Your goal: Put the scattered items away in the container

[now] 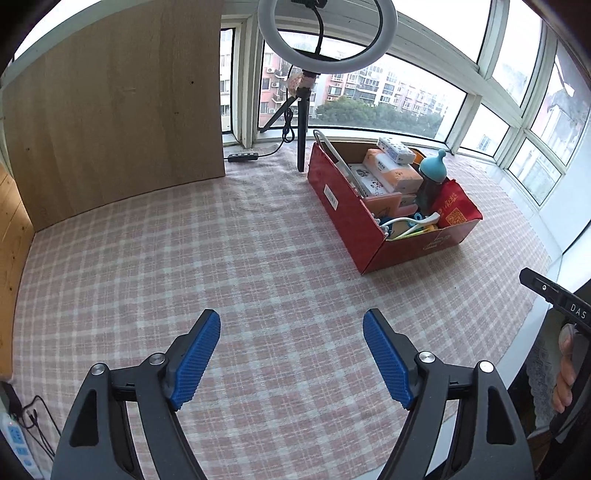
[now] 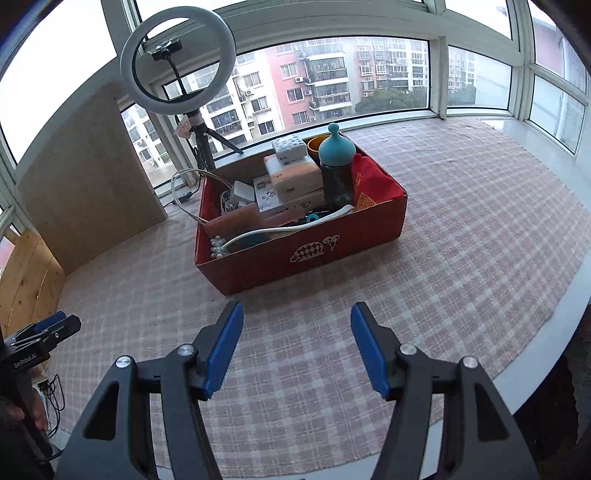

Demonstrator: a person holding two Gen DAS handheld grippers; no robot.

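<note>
Left gripper (image 1: 291, 325) at six o'clock, blue pads apart over bare checked cloth (image 1: 221, 258). Red box (image 1: 351, 221) at two o'clock, packed full. Ring light (image 1: 327, 33) at twelve.

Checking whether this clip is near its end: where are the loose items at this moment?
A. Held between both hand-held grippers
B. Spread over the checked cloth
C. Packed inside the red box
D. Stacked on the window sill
C: the tissue packs, the bottle and the cables sit inside the red box, while the checked cloth around it shows nothing loose and both grippers are open with nothing between them.
</note>
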